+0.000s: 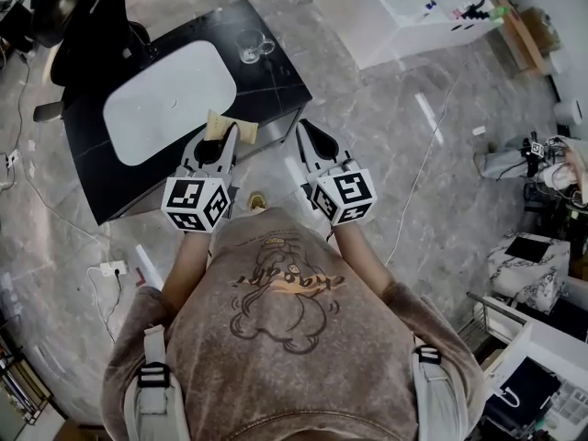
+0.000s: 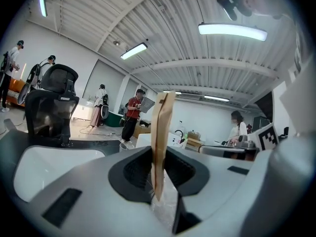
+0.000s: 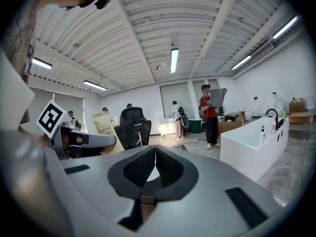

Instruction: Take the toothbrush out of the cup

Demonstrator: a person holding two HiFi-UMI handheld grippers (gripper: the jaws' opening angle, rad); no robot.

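The left gripper (image 1: 223,145) has its jaws clenched on the toothbrush pack (image 1: 220,125), a flat tan card sleeve. In the left gripper view the pack (image 2: 162,137) stands upright and edge-on between the dark ribbed pads, its top well above them. A clear plastic part shows at its lower end. From the right gripper view the pack (image 3: 104,127) shows its broad face, with print that ends in "BRUSH".

The pack is out of the cup (image 1: 250,46). In the head view it hangs over the near edge of the black surface (image 1: 276,85), just beside the near right corner of the white basin (image 1: 170,104). The cup, a clear glass one with a handle, stands on the far right part of the surface, well apart from both grippers.

The right gripper (image 1: 305,132) is level with the left one, over the grey stone floor (image 1: 386,154) just off the surface's right corner. Its jaws are pressed together at the tips with nothing between them; only a small pale gap shows further in, between the pads (image 3: 140,168).

A black chair (image 1: 83,16) stands behind the surface at the far left. A white tub (image 3: 252,142) with a tap stands off to the right. Several people are in the background of both gripper views.
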